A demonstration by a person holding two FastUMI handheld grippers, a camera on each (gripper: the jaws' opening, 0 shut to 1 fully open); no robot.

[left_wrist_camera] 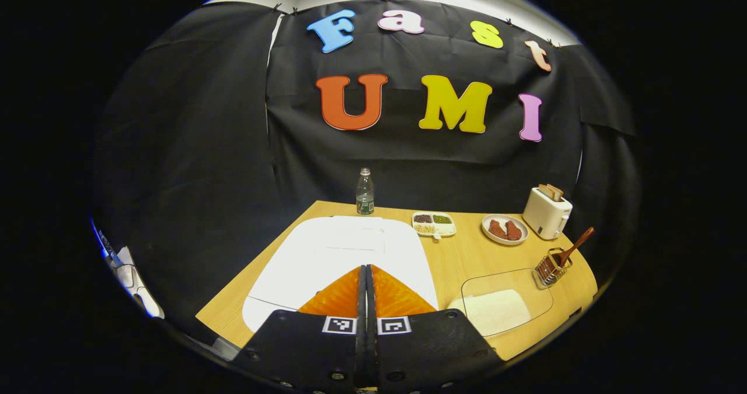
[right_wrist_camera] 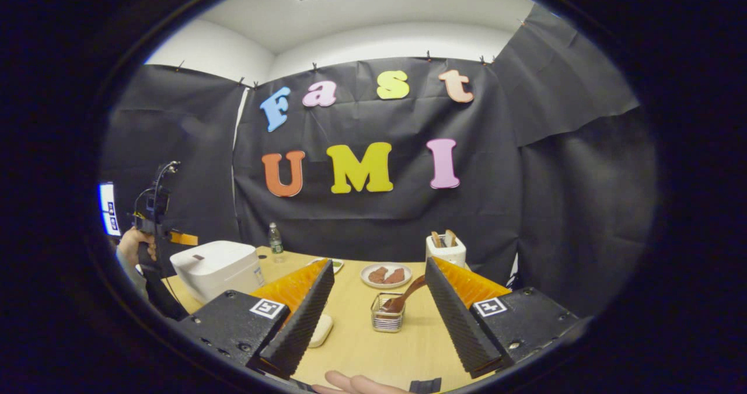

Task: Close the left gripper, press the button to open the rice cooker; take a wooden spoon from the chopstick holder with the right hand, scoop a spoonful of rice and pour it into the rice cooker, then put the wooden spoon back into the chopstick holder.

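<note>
My left gripper (left_wrist_camera: 366,277) is shut with nothing in it and hovers just above the closed white rice cooker (left_wrist_camera: 338,248). The right gripper view shows that cooker (right_wrist_camera: 217,268) at the table's left, with the left gripper (right_wrist_camera: 188,239) held by a hand (right_wrist_camera: 131,242) beside it. My right gripper (right_wrist_camera: 379,265) is open and empty, and between its fingers stands the wire chopstick holder (right_wrist_camera: 387,315) with the wooden spoon (right_wrist_camera: 405,296) leaning in it. In the left gripper view the holder (left_wrist_camera: 551,267) and spoon (left_wrist_camera: 576,245) are far right, behind a clear container of rice (left_wrist_camera: 505,303).
Along the back of the wooden table (left_wrist_camera: 455,260) stand a water bottle (left_wrist_camera: 365,192), a divided tray of grains (left_wrist_camera: 433,223), a plate of meat (left_wrist_camera: 505,229) and a white toaster (left_wrist_camera: 547,210) with bread. Fingers of a hand (right_wrist_camera: 356,385) show at the bottom of the right gripper view.
</note>
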